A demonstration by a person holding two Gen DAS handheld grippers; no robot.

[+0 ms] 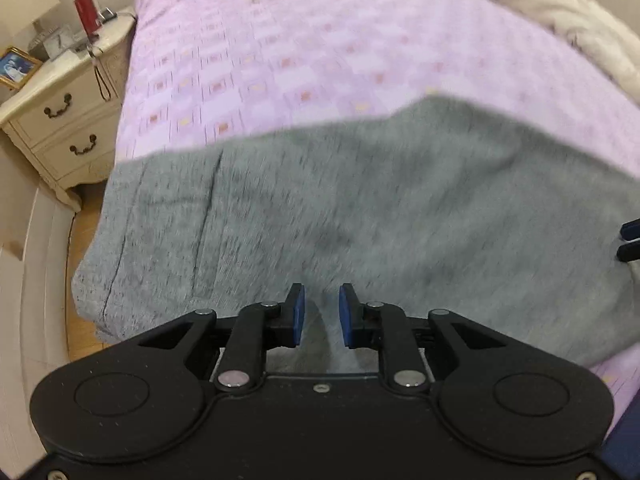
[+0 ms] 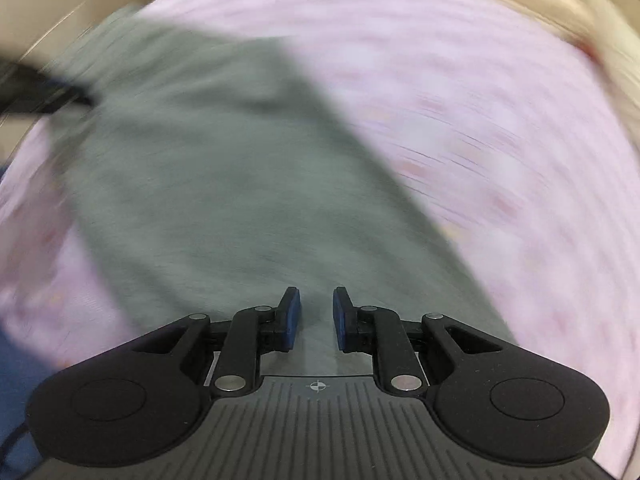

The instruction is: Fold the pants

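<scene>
Grey knit pants [image 1: 360,208] lie spread flat across the near part of the bed, with one end hanging over the left edge. My left gripper [image 1: 322,292] hovers over their near edge. Its blue pads [image 1: 298,312] stand apart and only cloth shows below the gap. The right gripper's fingertips [image 1: 630,240] peek in at the far right. In the blurred right wrist view the pants [image 2: 224,168] run diagonally under my right gripper [image 2: 316,294], which is open with nothing between its pads. The left gripper [image 2: 40,92] is a dark smear at the left.
A lilac patterned bedspread [image 1: 320,48] covers the bed, and the same bedspread [image 2: 480,120] shows in the right wrist view. A beige duvet [image 1: 580,20] is piled at the far right. A cream nightstand [image 1: 60,100] with a red bottle [image 1: 84,8] and a picture frame [image 1: 14,66] stands left of the bed.
</scene>
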